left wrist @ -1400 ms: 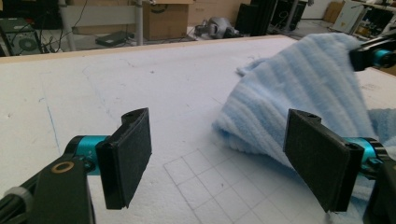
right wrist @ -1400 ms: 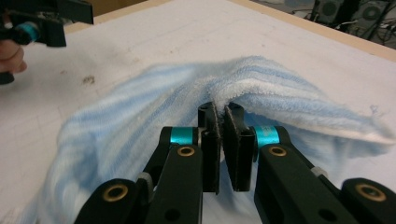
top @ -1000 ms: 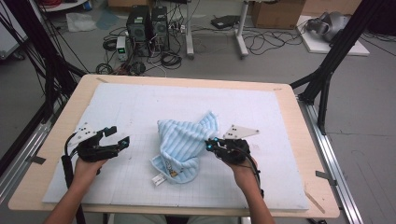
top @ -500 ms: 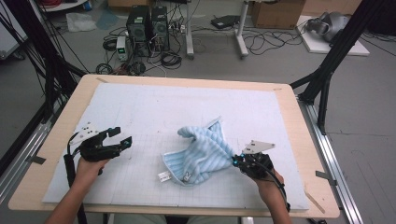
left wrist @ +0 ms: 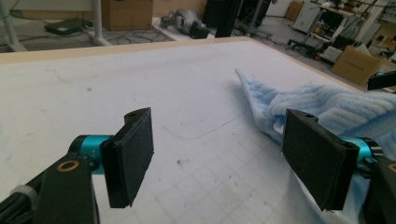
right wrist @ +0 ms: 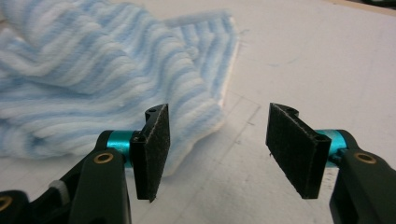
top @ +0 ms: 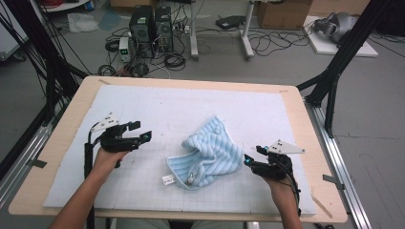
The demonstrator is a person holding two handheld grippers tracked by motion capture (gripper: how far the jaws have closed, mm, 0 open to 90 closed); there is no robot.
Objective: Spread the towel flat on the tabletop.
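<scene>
Mat (top: pixel 143 200) carrying crumpled blue striped towel (top: pixel 210 152), lying mid-table. Towel looking soft, light, floppy; taking thin edge or corner seems best. Right gripper (top: pixel 251 159) jaws just been opening, nothing between, sitting beside towel edge. Left gripper (top: pixel 141 132) hanging wide open, empty.

Our right claw (right wrist: pixel 217 151) has just been opening; we hold nothing between its jaws. The blue-striped towel (right wrist: pixel 93 79) lies crumpled behind the left jaw on the white gridded surface (right wrist: pixel 303 56).
</scene>
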